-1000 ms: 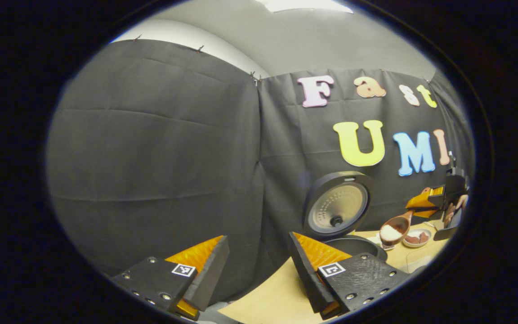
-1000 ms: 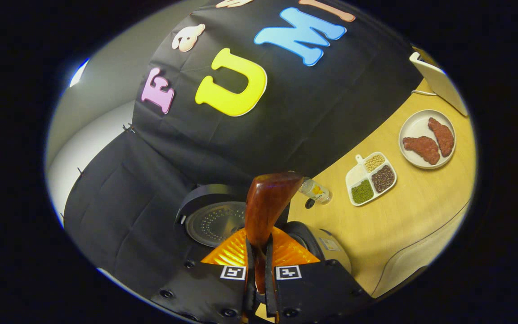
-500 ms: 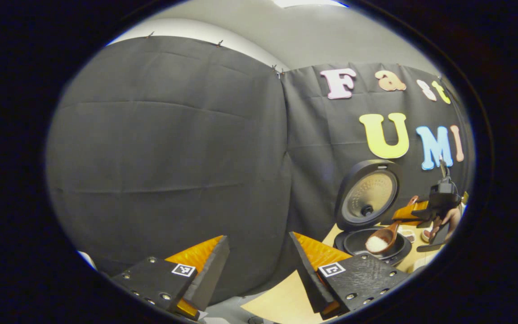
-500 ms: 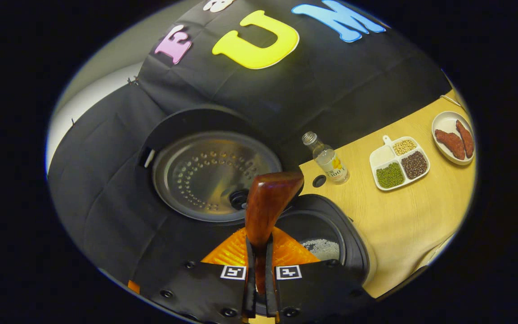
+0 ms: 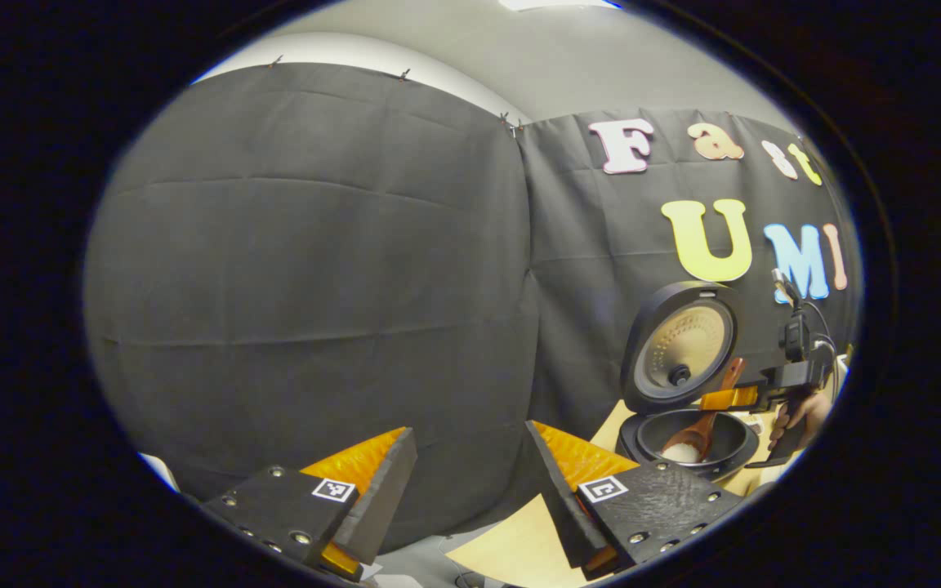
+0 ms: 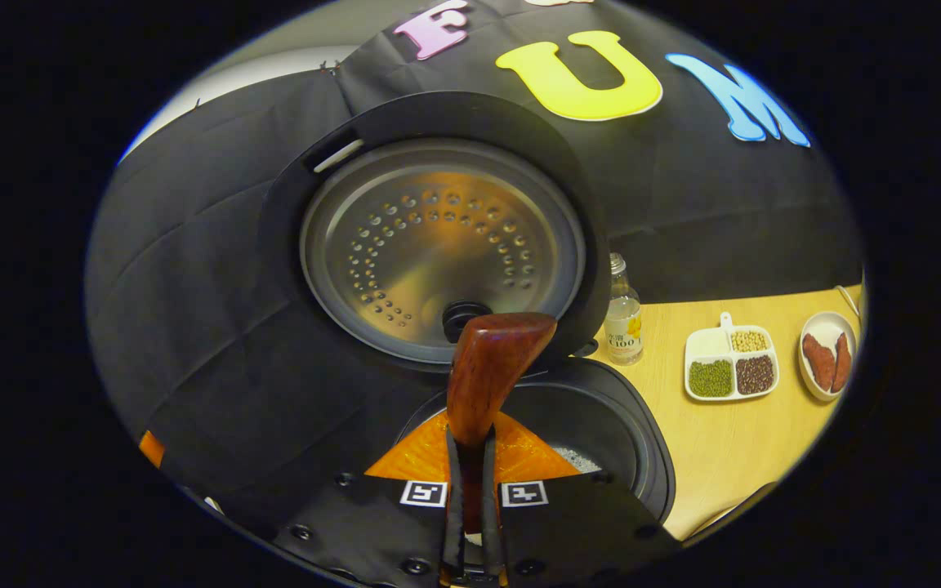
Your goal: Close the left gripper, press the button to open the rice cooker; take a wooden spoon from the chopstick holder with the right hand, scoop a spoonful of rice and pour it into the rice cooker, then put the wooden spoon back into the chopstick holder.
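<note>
Lowered since the earlier frame, the wooden spoon (image 6: 487, 376), clamped between the right gripper (image 6: 470, 523) fingers, dips rice into the open rice cooker (image 5: 687, 437) for pouring; left gripper (image 5: 470, 498) fingers idle apart.

Wooden table (image 6: 732, 441), open rice cooker (image 6: 601, 425), bottle (image 6: 624, 314), divided tray (image 6: 730, 367), plate (image 6: 826, 363)

On the table (image 6: 732, 441), a small clear bottle (image 6: 624, 310) stands upright near the cloth wall. Right of it lies a divided tray (image 6: 730, 367) of grains, then a plate (image 6: 827, 333) with two reddish-brown pieces.
</note>
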A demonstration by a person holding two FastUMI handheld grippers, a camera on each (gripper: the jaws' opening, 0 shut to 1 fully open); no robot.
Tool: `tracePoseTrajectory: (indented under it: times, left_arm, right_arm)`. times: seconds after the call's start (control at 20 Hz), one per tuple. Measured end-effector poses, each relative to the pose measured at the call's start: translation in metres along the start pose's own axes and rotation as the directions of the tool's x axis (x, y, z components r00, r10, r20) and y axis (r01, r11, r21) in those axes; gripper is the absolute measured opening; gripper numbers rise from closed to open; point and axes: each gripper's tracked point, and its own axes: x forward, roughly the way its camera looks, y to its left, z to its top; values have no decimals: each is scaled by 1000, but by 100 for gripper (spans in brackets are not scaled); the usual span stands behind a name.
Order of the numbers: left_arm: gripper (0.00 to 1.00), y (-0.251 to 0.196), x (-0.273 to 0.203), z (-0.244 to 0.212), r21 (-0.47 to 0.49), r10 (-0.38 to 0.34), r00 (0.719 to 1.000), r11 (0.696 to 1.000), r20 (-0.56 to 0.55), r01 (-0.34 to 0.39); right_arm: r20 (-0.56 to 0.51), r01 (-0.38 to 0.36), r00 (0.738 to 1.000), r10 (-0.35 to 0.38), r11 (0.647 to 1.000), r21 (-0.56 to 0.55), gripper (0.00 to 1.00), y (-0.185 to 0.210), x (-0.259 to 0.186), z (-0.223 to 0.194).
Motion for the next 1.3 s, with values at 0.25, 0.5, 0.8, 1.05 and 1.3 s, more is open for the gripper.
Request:
tracePoseTrajectory:
  times: [0.25, 0.5, 0.8, 1.05, 1.3]
  left_arm:
    - [81, -8, 1, 0, -6, -16, 1000, 1000, 4, 16]
    - [82, -13, 4, 1, -22, -33, 999, 999, 8, 33]
    - [81, -18, 4, 3, -23, -54, 998, 998, 14, 54]
    - [81, -20, 7, 2, -34, -47, 999, 998, 14, 48]
    - [81, -16, 13, 2, -51, -49, 999, 997, 9, 49]
  right_arm:
    - [19, 27, 1000, -25, 991, -132, 10, 1, -1, 5]
    - [61, 73, 997, -55, 931, -359, 10, -1, -10, 11]
    - [124, 116, 991, -45, 747, -654, 10, 13, -15, 13]
    - [171, 158, 985, -27, 538, -828, 7, 23, -15, 12]
    - [199, 188, 980, -6, 353, -916, 10, 27, -18, 10]
